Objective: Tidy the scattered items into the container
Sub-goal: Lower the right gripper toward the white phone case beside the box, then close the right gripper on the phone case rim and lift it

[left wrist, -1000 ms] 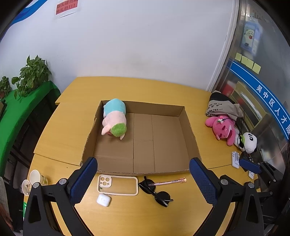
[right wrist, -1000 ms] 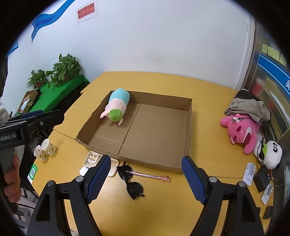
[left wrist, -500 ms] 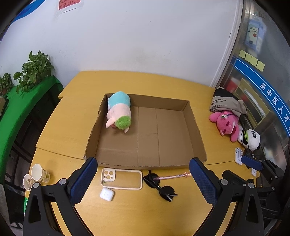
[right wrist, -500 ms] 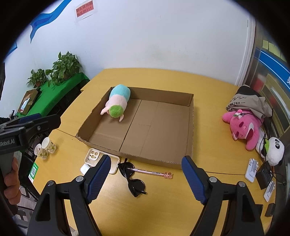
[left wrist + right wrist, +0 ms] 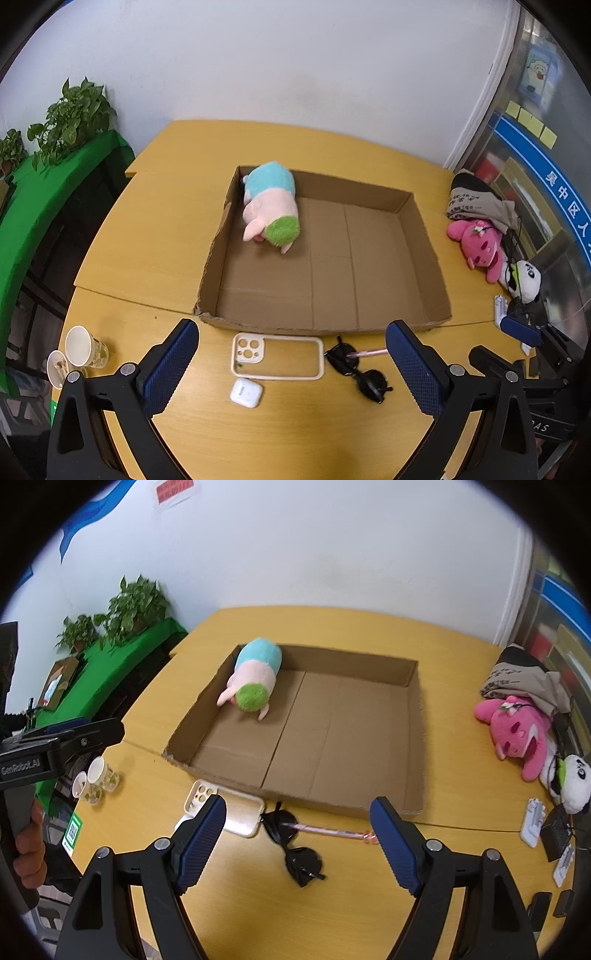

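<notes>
A: Status of grippers?

B: Left gripper and right gripper: jaws wide apart, nothing between them.

A: Item locations relative to cardboard box?

B: Plush toy inside, far-left corner. Phone case, earbud case, sunglasses and pink pen on the table just outside its near wall.

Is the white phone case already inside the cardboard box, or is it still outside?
Outside. The phone case lies flat on the table, just before the cardboard box's near wall, beside the sunglasses.
</notes>
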The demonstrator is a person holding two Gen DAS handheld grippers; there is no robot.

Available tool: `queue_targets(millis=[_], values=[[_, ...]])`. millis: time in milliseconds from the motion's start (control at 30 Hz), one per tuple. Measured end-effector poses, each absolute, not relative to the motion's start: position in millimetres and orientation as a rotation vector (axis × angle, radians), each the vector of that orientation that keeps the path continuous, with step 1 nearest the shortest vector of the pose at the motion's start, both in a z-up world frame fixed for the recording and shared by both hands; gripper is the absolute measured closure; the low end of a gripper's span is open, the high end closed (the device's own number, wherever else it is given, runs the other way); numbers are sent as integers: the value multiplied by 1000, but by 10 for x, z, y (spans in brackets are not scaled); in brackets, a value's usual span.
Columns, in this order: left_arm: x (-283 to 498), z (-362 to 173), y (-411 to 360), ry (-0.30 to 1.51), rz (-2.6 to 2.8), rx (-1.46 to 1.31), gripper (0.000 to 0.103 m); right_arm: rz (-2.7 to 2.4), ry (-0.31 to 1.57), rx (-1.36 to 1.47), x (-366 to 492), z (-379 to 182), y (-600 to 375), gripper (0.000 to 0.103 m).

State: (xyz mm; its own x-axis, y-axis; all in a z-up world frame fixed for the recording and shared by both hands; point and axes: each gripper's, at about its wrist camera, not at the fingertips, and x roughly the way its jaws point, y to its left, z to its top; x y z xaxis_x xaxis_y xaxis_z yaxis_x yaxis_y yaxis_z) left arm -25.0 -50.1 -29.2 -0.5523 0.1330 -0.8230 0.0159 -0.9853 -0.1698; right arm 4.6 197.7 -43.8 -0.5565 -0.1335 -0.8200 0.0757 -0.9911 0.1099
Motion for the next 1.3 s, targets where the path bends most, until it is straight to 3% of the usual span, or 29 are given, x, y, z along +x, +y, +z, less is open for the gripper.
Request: queue_targets(millis=[333,600,700,767,933,1100,1200,1233,1300], values=[[-503,-1382,-1088,-471,2444,-1729,1,-2371,-391,1687,-260,-1424,1574,23],[-812,-2203,-1171,-485,2299,-1892,14,-2195,-710,1848,-473,-2232,1350,28],[-861,-2415,-1166,-460,2276,-1923,30,-2206,-681,1876,-588,-2431,1229,32],[-886,-2528,-1149,-429,2256,-1967,30,-2214,-643,1900,-650,-2539,1167,39],[-856,-2659,-1136,-427,2244,-1984,40,-2267,-567,1934,-761,-2692,1128,41],[-832,-2619,-1110,-355,2293,-1971,59,-2301,-520,1934,-856,-2739,1097,52],[-806,-2610,-1116,-371,2289,-1979,83,-2313,-446,1942,-874,-2739,1033,77],[-797,-2605,-1126,-373,2292,-1985,86,-2310,-434,1952,-871,-2750,1024,89],[-769,-2593,-1135,-378,2293,-1995,88,-2303,-424,1964,-851,-2762,1024,92]])
